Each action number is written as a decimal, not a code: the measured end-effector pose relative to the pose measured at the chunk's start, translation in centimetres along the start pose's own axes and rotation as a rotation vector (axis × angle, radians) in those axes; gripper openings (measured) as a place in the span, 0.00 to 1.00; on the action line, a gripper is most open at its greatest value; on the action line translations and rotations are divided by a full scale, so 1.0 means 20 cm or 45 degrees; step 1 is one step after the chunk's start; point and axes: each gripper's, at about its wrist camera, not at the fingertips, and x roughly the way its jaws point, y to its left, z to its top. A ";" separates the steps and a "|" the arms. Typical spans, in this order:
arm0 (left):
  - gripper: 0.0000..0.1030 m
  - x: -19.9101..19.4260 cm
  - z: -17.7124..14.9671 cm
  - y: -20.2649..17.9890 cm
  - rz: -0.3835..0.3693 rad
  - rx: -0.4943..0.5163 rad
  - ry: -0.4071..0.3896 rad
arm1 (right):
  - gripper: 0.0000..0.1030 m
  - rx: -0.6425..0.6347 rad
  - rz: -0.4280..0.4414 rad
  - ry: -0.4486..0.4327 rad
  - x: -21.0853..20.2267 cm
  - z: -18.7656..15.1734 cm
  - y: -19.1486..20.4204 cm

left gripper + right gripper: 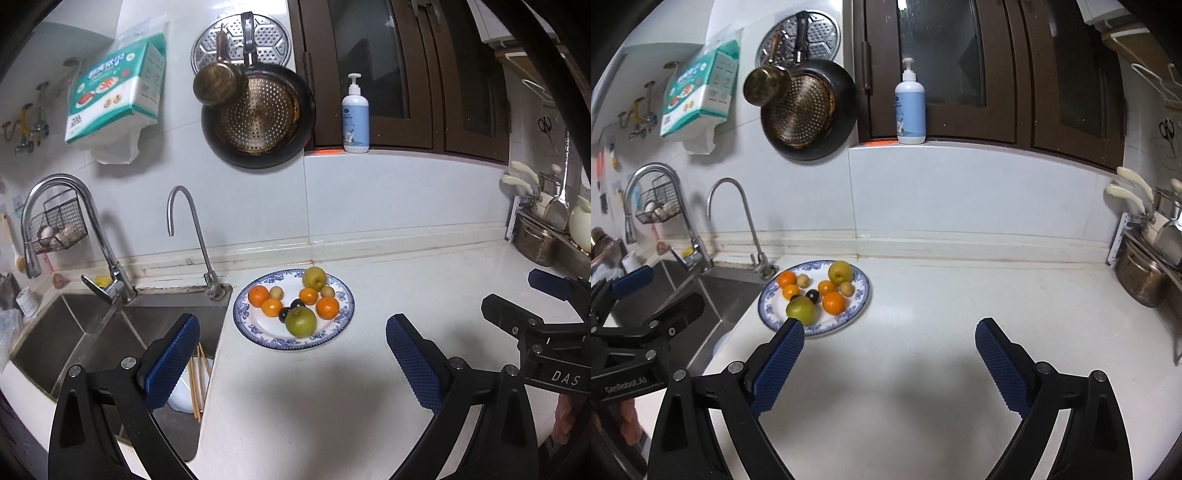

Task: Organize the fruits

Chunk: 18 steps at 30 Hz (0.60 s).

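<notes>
A blue-patterned white plate point(334, 328) sits on the white counter beside the sink and also shows in the right wrist view point(862, 295). On it lie two green pears point(301, 321) point(314, 278), several oranges point(327, 307), two small tan fruits point(276, 292) and two dark plums point(297, 303). My left gripper point(293, 347) is open and empty, hovering just in front of the plate. My right gripper point(890, 354) is open and empty, to the right of the plate, its left fingertip point(792, 332) near the front pear point(801, 310).
A steel sink point(74, 343) with two faucets point(107, 243) and a bowl with chopsticks point(195, 384) lies left of the plate. Pans point(258, 118) hang on the wall. A soap bottle point(355, 116) stands on the sill. Pots point(535, 240) crowd the right end.
</notes>
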 end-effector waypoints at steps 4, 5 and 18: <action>1.00 -0.09 -0.03 -0.04 0.002 0.000 -0.013 | 0.92 0.000 0.002 -0.012 -0.10 -0.04 -0.02; 1.00 -0.12 -0.04 -0.05 0.005 -0.003 -0.015 | 0.92 -0.001 0.001 -0.014 -0.12 -0.04 -0.02; 1.00 -0.31 -0.09 -0.16 0.009 0.011 -0.046 | 0.92 -0.014 -0.002 -0.037 -0.34 -0.15 -0.07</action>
